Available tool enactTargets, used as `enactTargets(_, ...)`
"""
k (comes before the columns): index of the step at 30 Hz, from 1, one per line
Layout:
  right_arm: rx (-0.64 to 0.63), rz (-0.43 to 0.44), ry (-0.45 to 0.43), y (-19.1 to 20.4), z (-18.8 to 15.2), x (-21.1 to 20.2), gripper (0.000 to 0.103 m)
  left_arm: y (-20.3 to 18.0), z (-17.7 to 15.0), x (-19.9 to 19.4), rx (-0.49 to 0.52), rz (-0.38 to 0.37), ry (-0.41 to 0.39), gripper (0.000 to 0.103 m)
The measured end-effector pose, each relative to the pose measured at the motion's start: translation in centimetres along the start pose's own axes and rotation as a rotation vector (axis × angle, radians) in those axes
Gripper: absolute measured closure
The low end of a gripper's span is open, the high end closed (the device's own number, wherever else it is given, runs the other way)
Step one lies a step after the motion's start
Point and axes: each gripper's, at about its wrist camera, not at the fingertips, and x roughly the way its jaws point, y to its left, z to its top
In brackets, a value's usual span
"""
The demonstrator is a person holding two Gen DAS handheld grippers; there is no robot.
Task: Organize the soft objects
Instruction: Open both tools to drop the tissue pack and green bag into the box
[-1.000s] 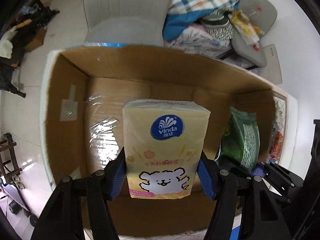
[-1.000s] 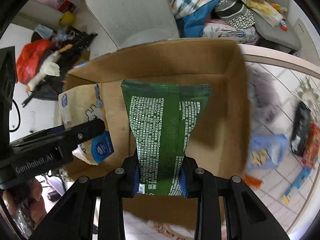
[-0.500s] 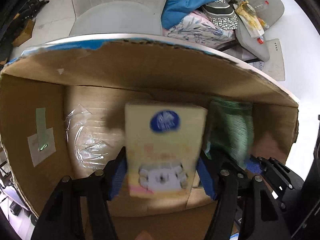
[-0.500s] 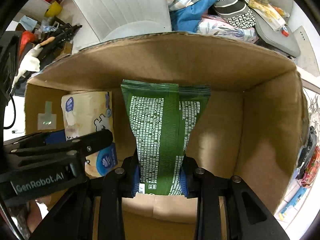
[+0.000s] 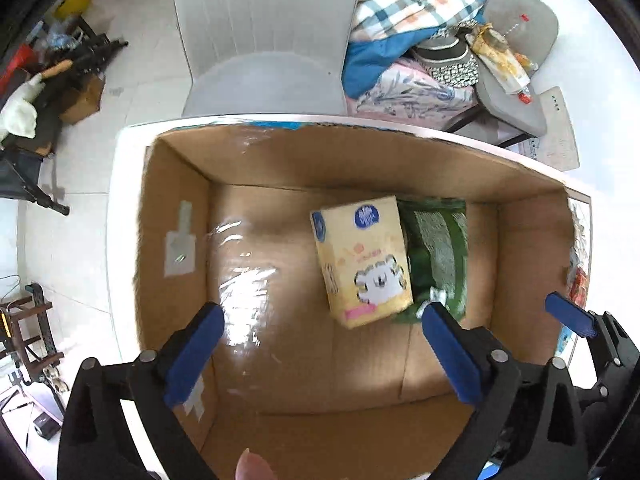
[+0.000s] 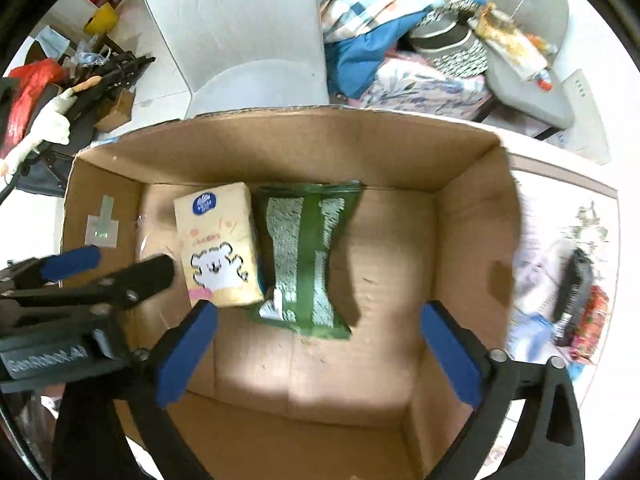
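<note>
Behind cardboard box [image 5: 360, 160], white chair [image 5: 264, 40].

Layout. Cardboard box [image 6: 460, 240] on the table [image 6: 560, 176]; inside it, on the floor, the tissue pack [image 6: 218, 244] lies at 9 o'clock of the snack bag [image 6: 308, 256], the two touching. A chair [image 6: 240, 40] stands at 12 o'clock beyond the box; a pile of clothes [image 6: 400, 40] at 1 o'clock.
</note>
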Motion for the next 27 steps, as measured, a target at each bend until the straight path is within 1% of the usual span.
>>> enactTargets(3, 0.011, -0.004, -0.021, 0.4, -1.7, -1.6, 0.000, 0.1, -1.7, -1.1, -0.003, 0.004, -0.018, 0.001)
enactTargets(7, 0.002, -0.012, -0.050, 1.0, -4.3, -3.4, 0.000, 0.2, -4.0, -2.8, 0.006, 0.033, -0.056, 0.001)
enactTargets(10, -0.007, -0.019, -0.073, 1.2, -6.2, -4.7, 0.000, -0.4, -4.9, -3.7, 0.014, 0.045, -0.084, 0.001)
enactTargets(15, -0.005, -0.028, -0.133, 1.0, -9.6, -7.7, 0.000, -1.0, -8.2, -6.8, 0.027, 0.059, -0.166, 0.001)
enactTargets(17, 0.000, -0.014, -0.151, 0.7, -10.9, -9.0, 0.000, -1.3, -9.5, -8.1, 0.037, 0.071, -0.195, 0.001)
enactTargets(22, 0.010, -0.010, -0.206, 0.0, -14.4, -12.6, 0.000, -2.0, -13.0, -11.5, 0.048, 0.060, -0.256, 0.001)
enactTargets(27, 0.009, 0.004, -0.246, -0.4, -17.5, -16.1, 0.000, -2.8, -15.3, -14.3, 0.061, 0.053, -0.288, 0.001)
